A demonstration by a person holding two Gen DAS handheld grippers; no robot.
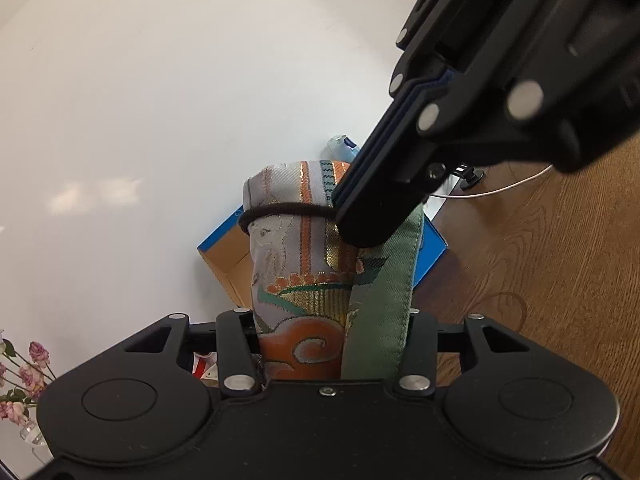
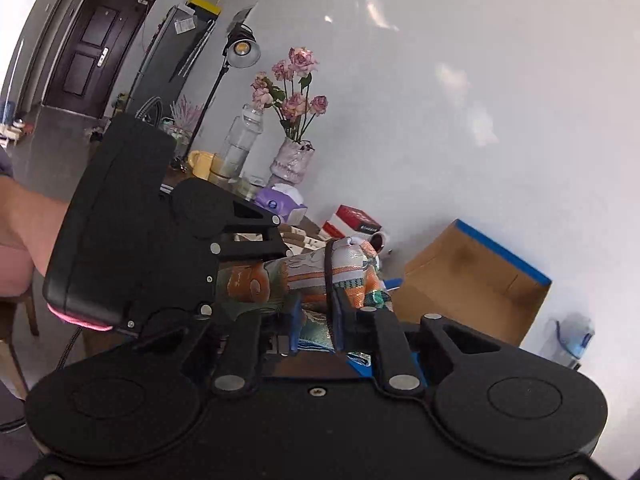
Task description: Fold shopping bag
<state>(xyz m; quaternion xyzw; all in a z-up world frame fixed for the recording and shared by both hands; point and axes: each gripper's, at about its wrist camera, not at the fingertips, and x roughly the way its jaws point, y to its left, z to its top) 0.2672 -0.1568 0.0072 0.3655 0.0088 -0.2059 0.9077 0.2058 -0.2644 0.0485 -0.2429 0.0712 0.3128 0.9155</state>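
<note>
A rolled-up shopping bag (image 1: 296,264), brocade fabric in grey, orange and green, is held in the air in front of a white wall (image 1: 160,100). The left gripper (image 1: 320,320) is closed around the lower end of the roll, its 2 fingers partly apart with the fabric filling the gap between them. A green strap (image 1: 384,300) of the bag hangs down the roll's right side. A thin black elastic band (image 1: 280,211) circles the roll near its upper end. The right gripper (image 1: 360,220) comes in from the upper right with its 2 fingers pressed together, pinching the band where it crosses the fabric. Behind the roll an open cardboard box (image 1: 224,252) with blue edges stands against the wall on a wooden tabletop (image 1: 540,260).

In the right wrist view, the vase of pink roses (image 2: 294,128) stands further along the wall.
</note>
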